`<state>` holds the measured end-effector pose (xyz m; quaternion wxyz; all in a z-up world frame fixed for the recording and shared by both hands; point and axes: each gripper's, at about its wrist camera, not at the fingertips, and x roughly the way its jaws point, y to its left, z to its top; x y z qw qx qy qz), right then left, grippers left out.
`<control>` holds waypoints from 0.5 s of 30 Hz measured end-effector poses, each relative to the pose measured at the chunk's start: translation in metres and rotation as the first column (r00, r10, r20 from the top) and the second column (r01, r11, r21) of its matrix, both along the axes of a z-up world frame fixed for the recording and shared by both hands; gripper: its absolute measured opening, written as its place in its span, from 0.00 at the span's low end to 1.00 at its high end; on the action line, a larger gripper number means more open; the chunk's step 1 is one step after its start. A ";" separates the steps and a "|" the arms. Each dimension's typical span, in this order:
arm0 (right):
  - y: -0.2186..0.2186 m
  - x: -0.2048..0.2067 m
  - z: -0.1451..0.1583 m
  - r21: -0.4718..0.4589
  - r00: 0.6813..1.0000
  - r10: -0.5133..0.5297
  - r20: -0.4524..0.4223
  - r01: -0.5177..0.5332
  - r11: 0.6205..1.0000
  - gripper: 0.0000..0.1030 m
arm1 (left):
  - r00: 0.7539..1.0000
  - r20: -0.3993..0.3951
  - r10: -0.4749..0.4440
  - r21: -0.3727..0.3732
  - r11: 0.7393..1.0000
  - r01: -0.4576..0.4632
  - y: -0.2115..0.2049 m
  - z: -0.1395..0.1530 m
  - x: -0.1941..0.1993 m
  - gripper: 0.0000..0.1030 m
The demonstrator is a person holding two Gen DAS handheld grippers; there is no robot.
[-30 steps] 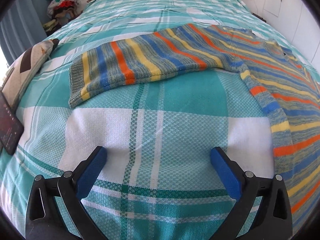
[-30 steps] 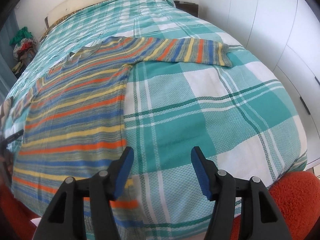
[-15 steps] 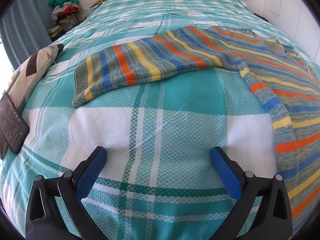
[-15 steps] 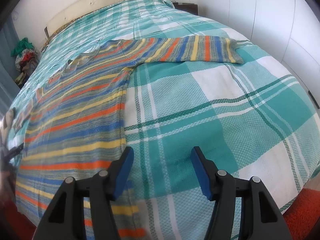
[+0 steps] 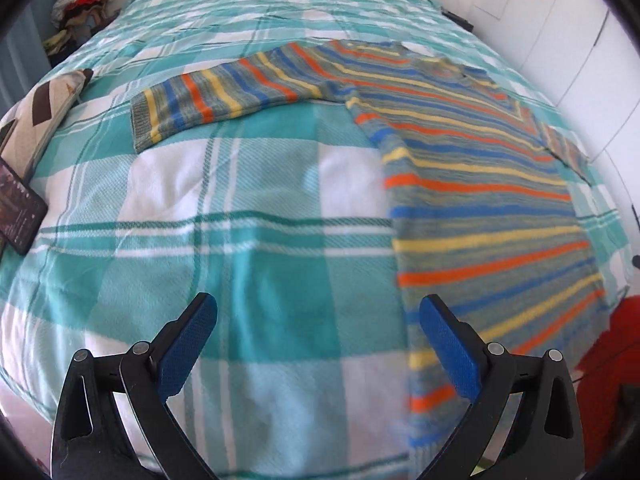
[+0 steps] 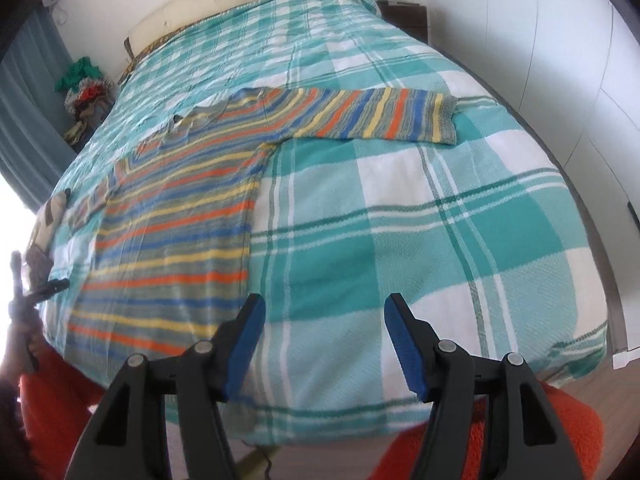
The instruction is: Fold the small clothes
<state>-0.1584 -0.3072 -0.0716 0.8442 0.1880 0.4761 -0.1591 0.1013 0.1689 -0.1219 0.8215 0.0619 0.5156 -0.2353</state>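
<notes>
A grey knitted sweater with orange, yellow and blue stripes (image 5: 472, 184) lay flat, sleeves outstretched, near the foot edge of the bed's teal-and-white plaid blanket (image 5: 248, 248). The left gripper (image 5: 318, 334) and right gripper (image 6: 324, 338) hovered above that edge, fingers spread, holding nothing. A patterned cushion (image 5: 44, 112) rested at the bed's left edge.

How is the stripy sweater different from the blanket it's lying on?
The striped sweater has thin orange, yellow and blue stripes on grey; the plaid blanket has big teal and white squares. The sweater is small and lies spread flat with both sleeves stretched out sideways; the blanket covers the whole bed and hangs over its edge. Both are soft fabric, lying smooth.
</notes>
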 end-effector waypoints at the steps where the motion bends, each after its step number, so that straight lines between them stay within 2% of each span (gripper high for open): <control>1: 0.002 -0.007 -0.001 0.023 1.000 0.006 -0.015 -0.006 1.000 0.60 | 1.000 -0.016 -0.002 -0.025 1.000 0.002 0.002 0.002 -0.010 0.99; 5: 0.014 -0.024 -0.004 0.129 0.999 0.030 -0.042 -0.024 0.991 0.60 | 0.993 -0.115 0.006 -0.051 0.999 -0.011 -0.004 -0.014 -0.040 0.98; 8: 0.023 -0.024 -0.019 0.272 0.996 0.042 -0.073 -0.020 0.962 0.60 | 0.989 -0.149 0.011 -0.001 1.000 -0.012 -0.015 -0.025 -0.057 0.90; 10: 0.029 -0.022 -0.029 0.341 0.996 0.049 -0.076 -0.021 0.940 0.60 | 0.987 -0.159 -0.001 0.013 1.000 0.003 -0.021 -0.026 -0.064 0.65; 11: 0.033 -0.019 -0.034 0.364 0.995 0.058 -0.079 -0.025 0.931 0.60 | 0.985 -0.173 -0.016 0.003 1.000 0.017 -0.023 -0.028 -0.067 0.59; 12: 0.037 -0.015 -0.039 0.381 0.994 0.072 -0.087 -0.034 0.924 0.60 | 0.981 -0.192 -0.037 -0.013 0.999 0.035 -0.027 -0.029 -0.069 0.45; 13: 0.042 -0.010 -0.044 0.392 0.991 0.093 -0.096 -0.048 0.919 0.60 | 0.977 -0.208 -0.050 -0.019 0.999 0.047 -0.030 -0.031 -0.070 0.31; 14: 0.046 -0.005 -0.050 0.391 0.988 0.114 -0.106 -0.063 0.918 0.60 | 0.975 -0.216 -0.059 -0.013 0.998 0.057 -0.033 -0.033 -0.071 0.25; 15: 0.049 0.001 -0.056 0.376 0.984 0.126 -0.125 -0.071 0.924 0.60 | 0.974 -0.217 -0.065 0.000 0.998 0.067 -0.036 -0.036 -0.071 0.12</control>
